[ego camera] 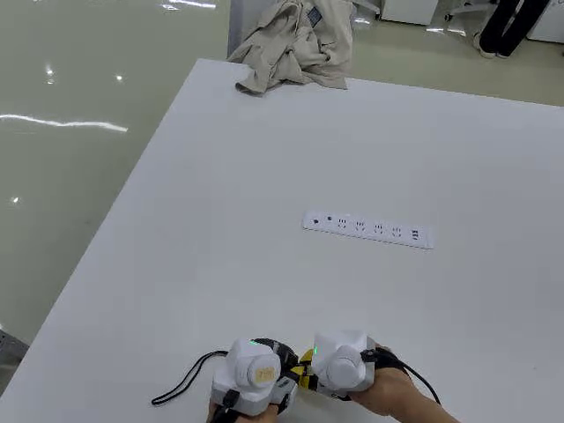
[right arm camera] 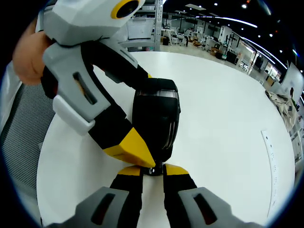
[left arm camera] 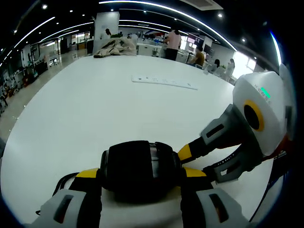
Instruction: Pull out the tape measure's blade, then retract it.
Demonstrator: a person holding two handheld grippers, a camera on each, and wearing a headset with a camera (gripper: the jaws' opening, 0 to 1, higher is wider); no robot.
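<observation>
The left tongs (left arm camera: 140, 175) clamped the black tape measure (left arm camera: 137, 161) by its sides, low over the tabletop (ego camera: 264, 176), well apart from the power strip (ego camera: 367, 229) on the person's side. The right tongs (right arm camera: 153, 171) were pinched together at the case's mouth, apparently on the blade tip (right arm camera: 153, 166). The pull would go best with the case anchored and the blade drawn straight out, level and untwisted.

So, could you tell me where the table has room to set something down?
Crowded at the near edge, where the left gripper and right gripper hold the tape measure. The table is bare between them and the power strip, and along the left up to the jacket.
</observation>
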